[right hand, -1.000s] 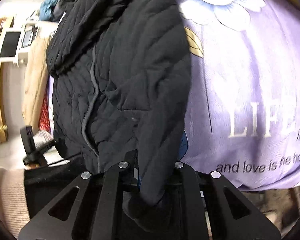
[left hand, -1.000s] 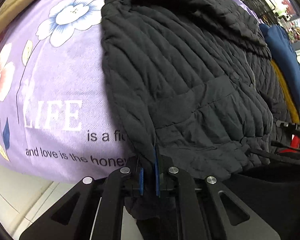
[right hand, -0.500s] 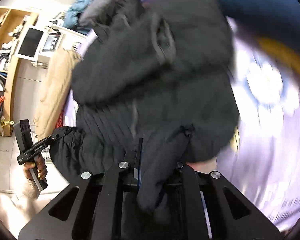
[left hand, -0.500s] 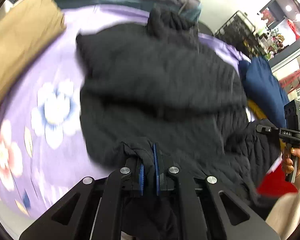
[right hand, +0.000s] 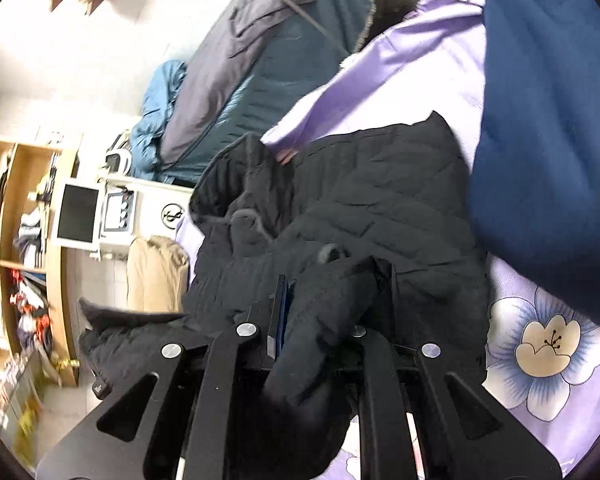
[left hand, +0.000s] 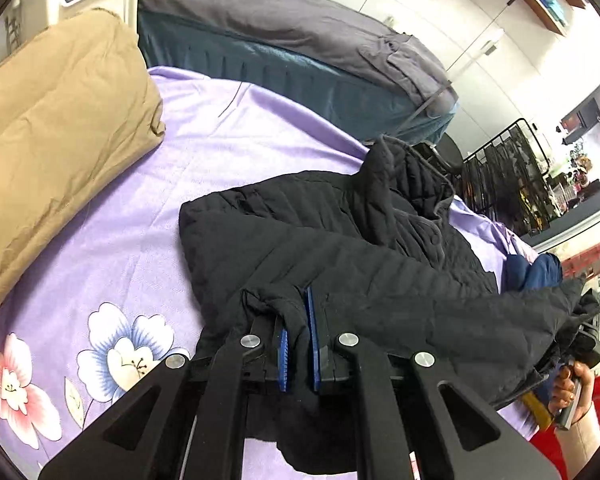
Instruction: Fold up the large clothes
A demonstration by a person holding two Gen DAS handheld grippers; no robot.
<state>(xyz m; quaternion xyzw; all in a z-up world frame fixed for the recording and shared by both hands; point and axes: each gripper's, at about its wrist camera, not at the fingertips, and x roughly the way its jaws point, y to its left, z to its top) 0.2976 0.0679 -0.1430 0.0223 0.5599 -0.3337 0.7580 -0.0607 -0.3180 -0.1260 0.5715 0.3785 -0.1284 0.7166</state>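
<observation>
A black quilted jacket lies on a purple flowered bedsheet, its collar raised at the far end. My left gripper is shut on a fold of the jacket's near hem, the cloth pinched between its blue pads. In the right wrist view the same black jacket spreads over the sheet, and my right gripper is shut on a thick bunch of its hem that hangs over the jaws. The lifted hem stretches between both grippers.
A tan folded quilt lies at the left of the bed. A navy garment lies to the right. A grey and teal bedding pile sits behind. A hand holds the other gripper at the right edge. Shelves stand at the left.
Both grippers have carried the jacket's hem up and forward over the garment. The views tilted up, so the far bedding and room now show.
</observation>
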